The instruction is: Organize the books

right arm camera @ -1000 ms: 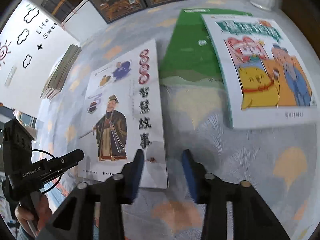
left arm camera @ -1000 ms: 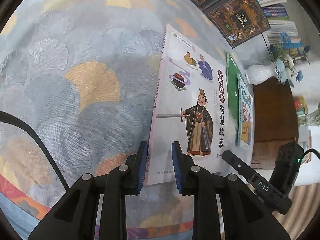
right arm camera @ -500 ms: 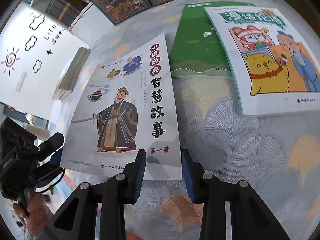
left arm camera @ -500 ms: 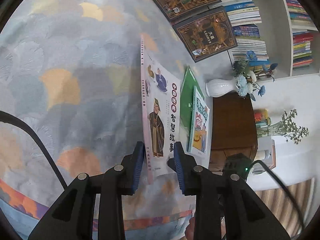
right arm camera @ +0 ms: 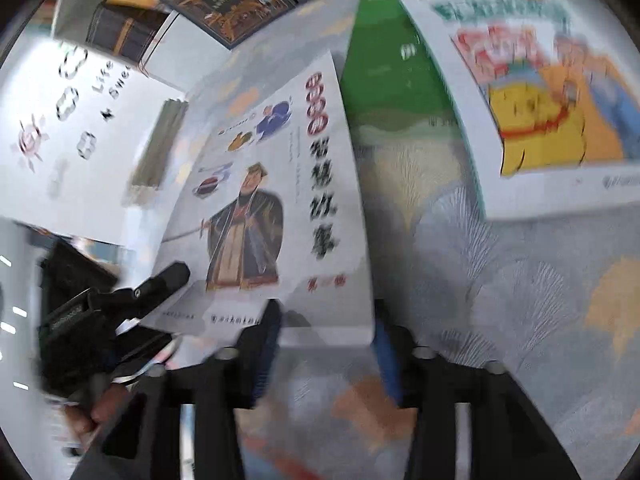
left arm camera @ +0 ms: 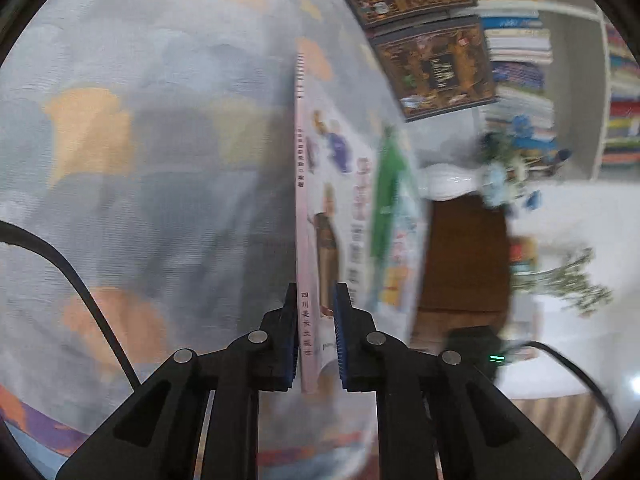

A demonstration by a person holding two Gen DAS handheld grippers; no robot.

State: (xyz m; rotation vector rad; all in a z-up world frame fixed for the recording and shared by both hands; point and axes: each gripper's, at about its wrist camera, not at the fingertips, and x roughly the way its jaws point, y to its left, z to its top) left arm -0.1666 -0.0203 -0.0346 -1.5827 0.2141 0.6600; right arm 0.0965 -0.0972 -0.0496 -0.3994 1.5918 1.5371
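Observation:
My left gripper [left arm camera: 316, 336] is shut on the lower spine corner of a thin white picture book [left arm camera: 308, 208] with a robed figure on its cover. The book is lifted and tilted, seen almost edge-on. In the right wrist view the same book [right arm camera: 280, 208] hangs over the bedspread, with the left gripper [right arm camera: 160, 284] clamped at its lower left. My right gripper [right arm camera: 326, 344] is open, its fingers [right arm camera: 264, 344] straddling the book's near edge without closing on it. A green book [right arm camera: 392, 84] and a yellow-cartoon book [right arm camera: 540, 108] lie flat beyond.
The books lie on a grey and orange fan-patterned bedspread [left arm camera: 120, 160]. Two dark ornate books [left arm camera: 436, 68] lie farther back. A white vase with blue flowers [left arm camera: 452, 180] stands on a brown cabinet [left arm camera: 464, 260]. Bookshelves [left arm camera: 516, 40] fill the far side. A white wall [right arm camera: 60, 140] is at left.
The left gripper has closed on the white book's spine corner and tipped it up off the bedspread. The right gripper has opened wider at the book's near edge. Both views are motion-blurred.

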